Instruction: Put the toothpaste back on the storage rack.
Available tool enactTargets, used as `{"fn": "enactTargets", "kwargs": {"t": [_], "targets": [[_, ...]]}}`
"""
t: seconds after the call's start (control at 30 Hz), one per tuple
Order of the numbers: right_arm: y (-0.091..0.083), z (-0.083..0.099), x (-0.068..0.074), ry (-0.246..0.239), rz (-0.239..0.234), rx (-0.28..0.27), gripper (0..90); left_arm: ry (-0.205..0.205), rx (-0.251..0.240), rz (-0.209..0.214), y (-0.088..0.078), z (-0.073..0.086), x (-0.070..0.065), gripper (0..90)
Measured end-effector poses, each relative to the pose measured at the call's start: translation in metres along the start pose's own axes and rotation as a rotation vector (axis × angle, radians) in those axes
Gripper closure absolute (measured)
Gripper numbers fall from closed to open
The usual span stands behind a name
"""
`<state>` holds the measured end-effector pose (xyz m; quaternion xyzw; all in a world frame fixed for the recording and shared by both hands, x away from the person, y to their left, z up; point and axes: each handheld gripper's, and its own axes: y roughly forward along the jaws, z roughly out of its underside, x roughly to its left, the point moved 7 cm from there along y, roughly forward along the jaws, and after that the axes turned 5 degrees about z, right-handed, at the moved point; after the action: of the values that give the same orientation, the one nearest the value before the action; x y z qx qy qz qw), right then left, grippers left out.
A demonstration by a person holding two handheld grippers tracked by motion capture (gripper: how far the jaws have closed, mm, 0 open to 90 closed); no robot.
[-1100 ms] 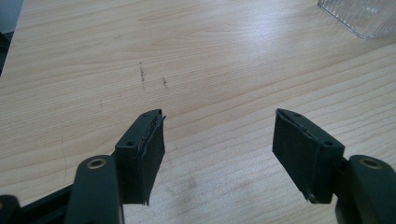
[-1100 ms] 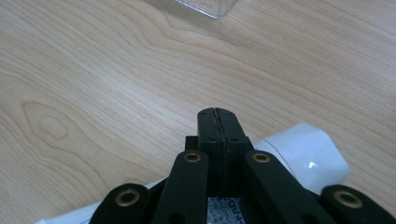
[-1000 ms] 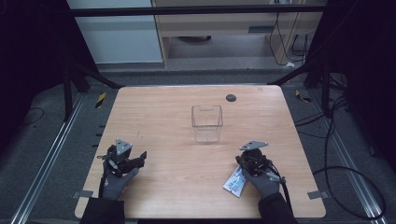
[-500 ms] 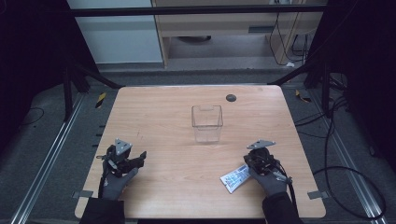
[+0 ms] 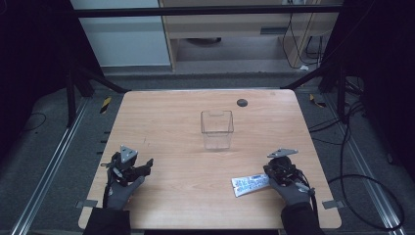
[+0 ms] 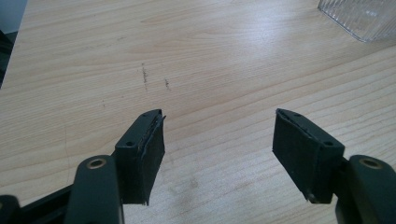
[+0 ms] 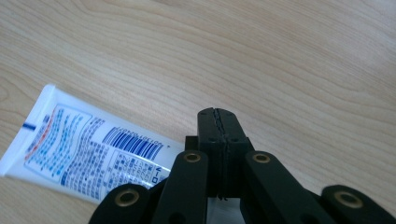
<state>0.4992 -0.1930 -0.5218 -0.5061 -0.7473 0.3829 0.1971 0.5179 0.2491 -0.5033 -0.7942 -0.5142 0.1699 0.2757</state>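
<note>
Two grippers near the table's (image 5: pixel 161 122) front edge: left gripper (image 6: pixel 218 135) fingers apart, right gripper (image 7: pixel 218 122) fingers together beside a tube (image 7: pixel 88 149).

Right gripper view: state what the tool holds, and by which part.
It cannot be told. The right tool has its jaws shut, and the tube runs under it at its near end.
</note>
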Motion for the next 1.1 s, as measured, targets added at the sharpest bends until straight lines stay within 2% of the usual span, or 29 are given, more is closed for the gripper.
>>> {"fn": "enactTargets", "kwargs": {"t": [0.43, 0.73, 0.8, 1.1], "targets": [[-0.009, 0.015, -0.005, -0.019, 0.006, 0.039, 89.8, 0.001, 0.001, -0.001, -0.001, 0.000, 0.000, 33.0], [-0.016, 0.024, -0.003, -0.034, -0.017, 0.055, 89.7, -0.001, 0.002, -0.003, -0.001, 0.001, 0.000, 33.0], [-0.018, 0.027, -0.001, -0.029, -0.035, 0.059, 89.6, -0.001, 0.001, -0.004, -0.001, 0.001, 0.000, 33.0], [-0.024, 0.034, 0.005, -0.033, -0.055, 0.055, 89.6, 0.001, 0.003, -0.003, -0.001, 0.001, 0.001, 32.7]]}}
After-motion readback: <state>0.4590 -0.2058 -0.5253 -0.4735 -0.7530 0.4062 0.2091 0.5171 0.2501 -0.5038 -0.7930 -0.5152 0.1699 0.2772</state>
